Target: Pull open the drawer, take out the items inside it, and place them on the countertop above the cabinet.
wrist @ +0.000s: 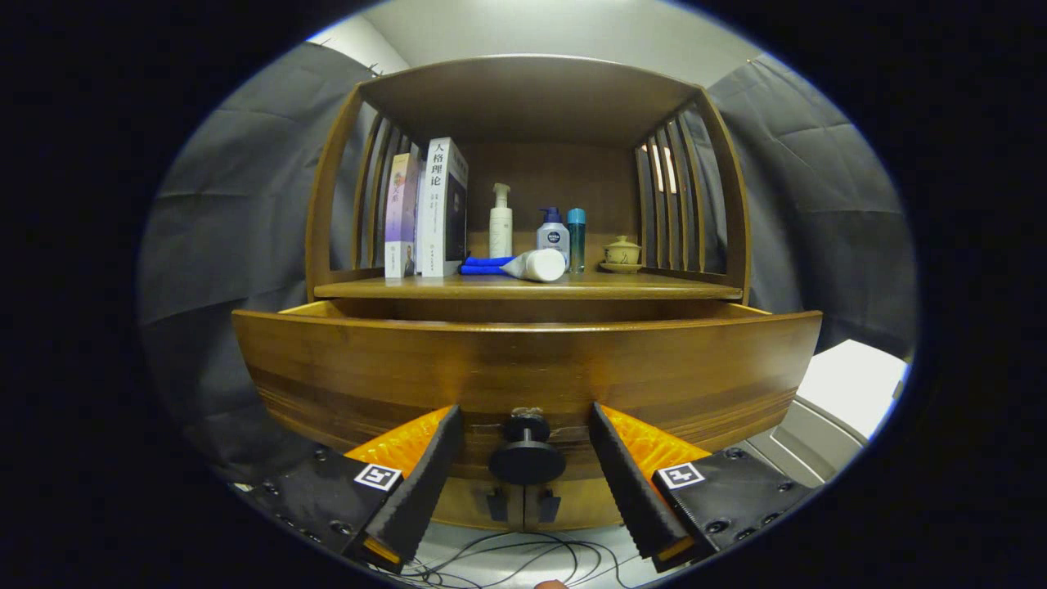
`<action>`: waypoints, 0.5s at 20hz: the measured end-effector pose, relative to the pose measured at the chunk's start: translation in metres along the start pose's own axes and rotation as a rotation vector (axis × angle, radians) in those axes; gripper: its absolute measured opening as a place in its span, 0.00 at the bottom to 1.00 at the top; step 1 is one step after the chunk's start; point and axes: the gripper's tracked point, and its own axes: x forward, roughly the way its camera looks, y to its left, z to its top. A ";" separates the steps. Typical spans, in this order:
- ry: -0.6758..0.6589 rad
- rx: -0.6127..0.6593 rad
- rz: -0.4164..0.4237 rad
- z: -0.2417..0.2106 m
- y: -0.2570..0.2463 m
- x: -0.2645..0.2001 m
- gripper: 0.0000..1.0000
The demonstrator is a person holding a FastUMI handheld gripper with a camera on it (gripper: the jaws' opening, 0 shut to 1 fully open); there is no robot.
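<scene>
Now hand-held gripper (527, 458) agape around knob (527, 460).

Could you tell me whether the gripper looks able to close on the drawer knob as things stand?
Probably yes: the gripper is open, with the knob between its fingers and nothing in the gaps.

The drawer (523, 360) front is wood with visible horizontal grain and a smooth, semi-gloss varnish. The knob (527, 460) is dark and matt. The countertop (458, 287) and slatted cabinet (527, 94) are the same varnished wood. The bottles (501, 221) look like smooth, glossy plastic. The cloth (484, 264) is soft fabric. The books (440, 209) have glossy paper covers. The open gripper (527, 491) has ridged, matt fingers (421, 491), clear of the knob.
</scene>
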 end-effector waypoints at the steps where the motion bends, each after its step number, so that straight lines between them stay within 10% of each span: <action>1: -0.001 0.003 -0.005 0.001 0.001 0.008 0.98; 10: -0.002 -0.002 -0.016 0.009 0.005 0.047 0.98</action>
